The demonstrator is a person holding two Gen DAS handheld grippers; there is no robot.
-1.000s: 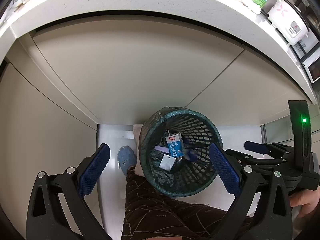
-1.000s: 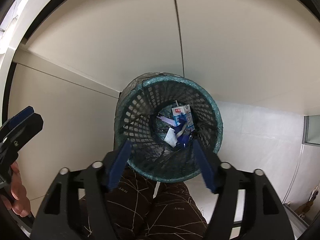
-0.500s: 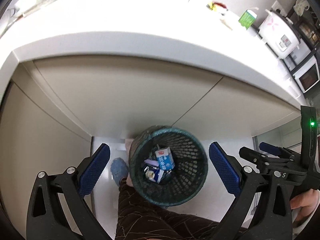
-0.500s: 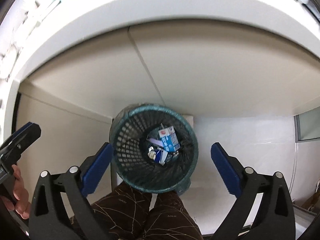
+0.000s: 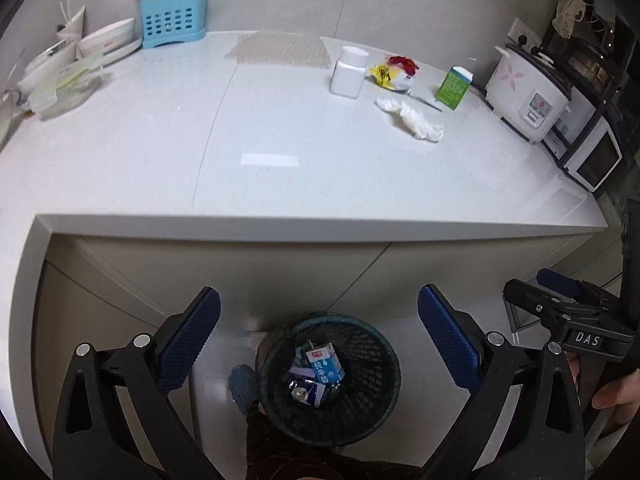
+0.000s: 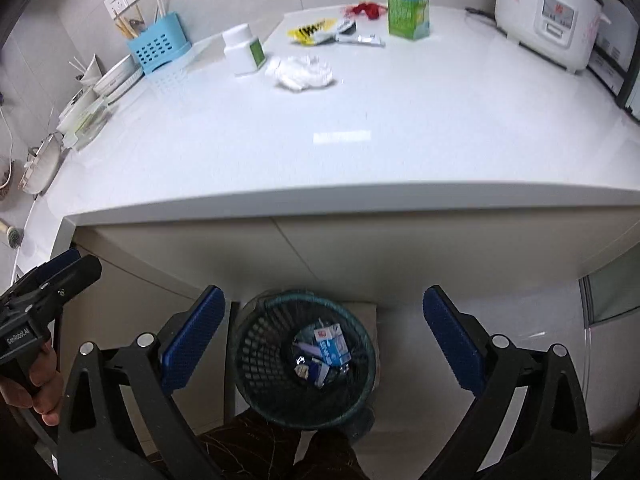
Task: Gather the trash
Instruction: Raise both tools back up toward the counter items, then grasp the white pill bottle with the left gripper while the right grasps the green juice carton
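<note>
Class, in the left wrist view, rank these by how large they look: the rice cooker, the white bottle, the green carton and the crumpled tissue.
1. rice cooker, clearly the largest
2. crumpled tissue, widest spread of the rest
3. white bottle and green carton look alike; not ranked.

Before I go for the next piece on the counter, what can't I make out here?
- Trash bin contents: the items under the blue carton are too small, in both views.
- Flat wrappers by the green carton: blurred, right wrist view.
- Bin's near wall: hidden by the person's leg.
</note>
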